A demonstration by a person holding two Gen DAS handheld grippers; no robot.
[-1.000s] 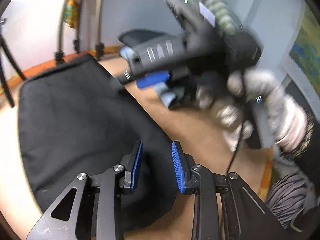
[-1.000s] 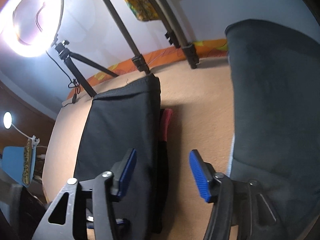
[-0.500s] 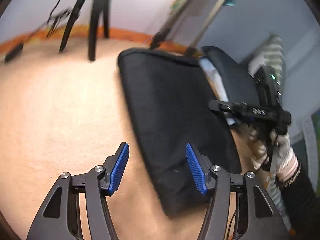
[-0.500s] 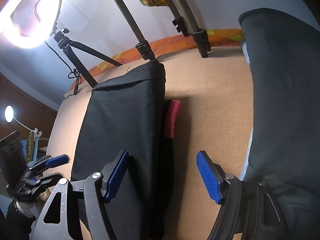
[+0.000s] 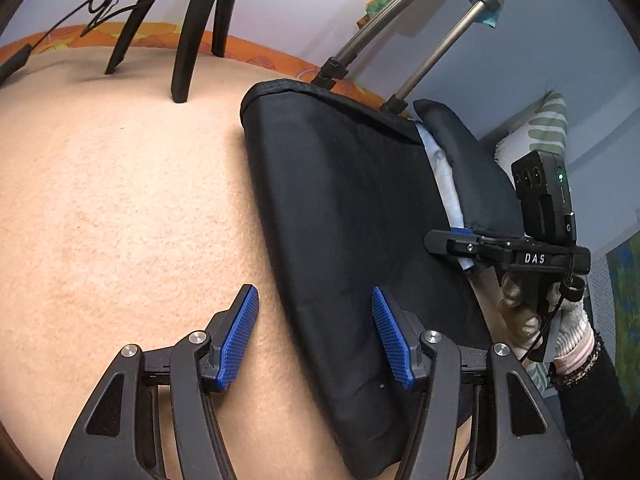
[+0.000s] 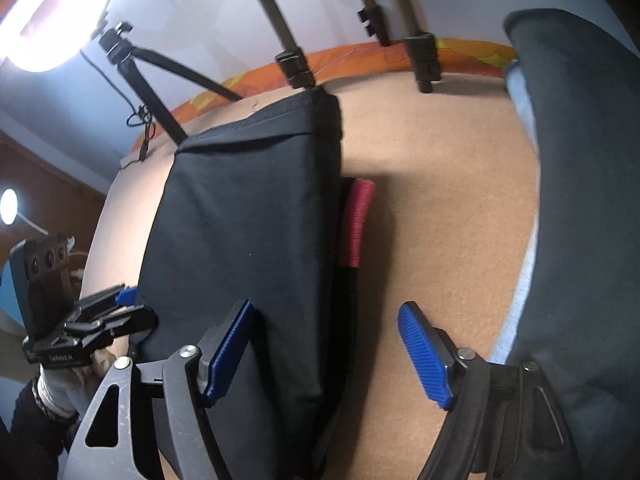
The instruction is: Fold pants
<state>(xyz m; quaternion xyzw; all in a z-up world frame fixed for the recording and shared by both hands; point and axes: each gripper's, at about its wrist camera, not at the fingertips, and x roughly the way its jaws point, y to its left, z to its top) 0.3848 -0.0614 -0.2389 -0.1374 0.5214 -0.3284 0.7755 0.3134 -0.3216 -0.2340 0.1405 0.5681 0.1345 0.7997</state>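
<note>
Black folded pants [image 5: 348, 220] lie on a beige blanket [image 5: 120, 208]. My left gripper [image 5: 316, 336] hovers open over their near left edge, one pad above the blanket and the other above the cloth. In the right wrist view the same pants [image 6: 248, 220] show a red band [image 6: 356, 224] along their right side. My right gripper [image 6: 328, 354] hangs over that right edge with its jaws opening; the pads press on nothing. Each gripper shows in the other's view: the right gripper [image 5: 460, 246] at the pants' far side, the left gripper [image 6: 120, 308] at the left.
A second dark garment [image 6: 580, 200] with a pale blue lining lies to the right of the pants. Tripod legs [image 5: 188, 40] and stand poles [image 6: 424, 52] rest on the far part of the blanket. An orange patterned edge [image 5: 140, 38] borders it. A ring light [image 6: 44, 32] glows at upper left.
My left gripper has swung from the pants' middle to their left edge and opened wider. The right gripper's jaws have spread further and it has dipped slightly toward the pants.
</note>
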